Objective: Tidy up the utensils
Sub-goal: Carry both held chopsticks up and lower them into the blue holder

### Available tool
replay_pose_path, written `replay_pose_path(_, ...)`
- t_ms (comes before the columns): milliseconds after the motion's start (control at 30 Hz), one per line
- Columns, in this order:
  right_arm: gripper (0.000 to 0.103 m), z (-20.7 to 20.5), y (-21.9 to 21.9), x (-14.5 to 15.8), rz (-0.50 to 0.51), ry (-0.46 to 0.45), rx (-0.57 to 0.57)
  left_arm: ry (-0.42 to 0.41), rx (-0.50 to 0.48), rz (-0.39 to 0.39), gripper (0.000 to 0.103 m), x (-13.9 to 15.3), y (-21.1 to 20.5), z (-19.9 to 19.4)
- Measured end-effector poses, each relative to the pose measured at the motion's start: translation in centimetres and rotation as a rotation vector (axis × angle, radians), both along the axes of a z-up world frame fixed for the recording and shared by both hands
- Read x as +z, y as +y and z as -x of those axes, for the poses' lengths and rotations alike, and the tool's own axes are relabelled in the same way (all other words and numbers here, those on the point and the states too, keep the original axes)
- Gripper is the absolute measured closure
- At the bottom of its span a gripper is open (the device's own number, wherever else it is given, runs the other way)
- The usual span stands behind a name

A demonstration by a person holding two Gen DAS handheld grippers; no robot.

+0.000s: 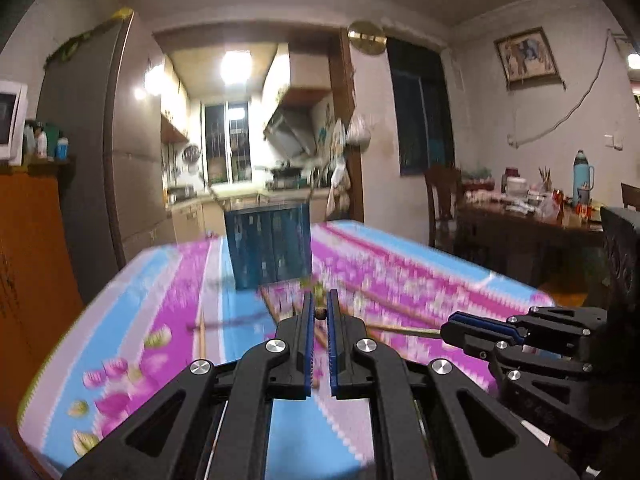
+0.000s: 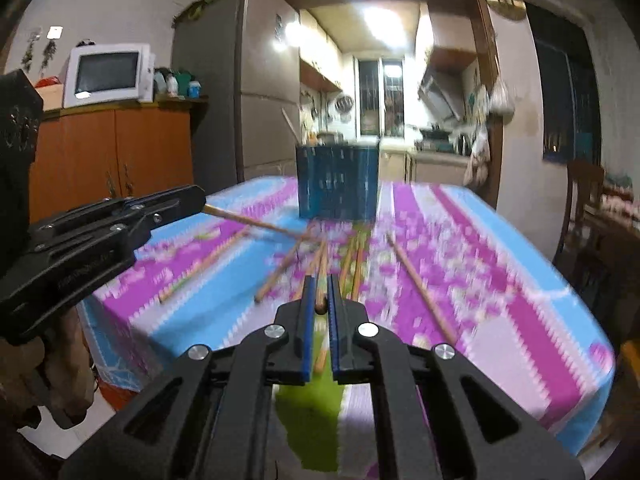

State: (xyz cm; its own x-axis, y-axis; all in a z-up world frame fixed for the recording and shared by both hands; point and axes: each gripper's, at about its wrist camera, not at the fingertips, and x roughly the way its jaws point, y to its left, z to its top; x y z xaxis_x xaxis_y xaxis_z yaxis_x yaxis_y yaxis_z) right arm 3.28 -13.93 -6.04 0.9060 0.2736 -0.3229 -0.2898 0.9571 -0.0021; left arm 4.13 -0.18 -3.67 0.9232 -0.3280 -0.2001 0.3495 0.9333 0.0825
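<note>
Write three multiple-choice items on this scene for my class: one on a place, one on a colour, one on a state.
1. Where does the utensil holder stand?
A. On the floor
B. On the table, beyond the loose chopsticks
C. On top of the fridge

2. What colour is the utensil holder?
A. Blue
B. Red
C. White

3. What state is the right gripper in?
A. Open and empty
B. Shut on a spoon
C. Shut on a chopstick

Answers:
1 B: it stands on the striped cloth at the far end, behind the scattered sticks.
2 A: its perforated walls are dark blue in both views.
3 C: a wooden stick's end sits clamped between the closed pads.
</note>
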Motion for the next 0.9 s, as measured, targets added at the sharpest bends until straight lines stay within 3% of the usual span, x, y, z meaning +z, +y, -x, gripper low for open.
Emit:
replay_pose_path(200, 0.099, -1.9, -0.1, 6.3, 0.02, -0.097, 0.074, -0.07, -0.008, 0.018, 0.096, 4.1, -0.1, -1.8)
replay_pose_path(433, 0.099, -8.1, -0.3, 11.4, 0.031, -0.06, 0.148, -0.029, -0.035, 0.028, 0.096, 8.5, -0.4, -6.9)
replay_pose_path(900, 0.099, -14.0, -1.8, 17.7, -0.017, -0.022, 0.179, -0.035, -0.025, 0.001, 0.097, 15.2, -0.6, -10.9)
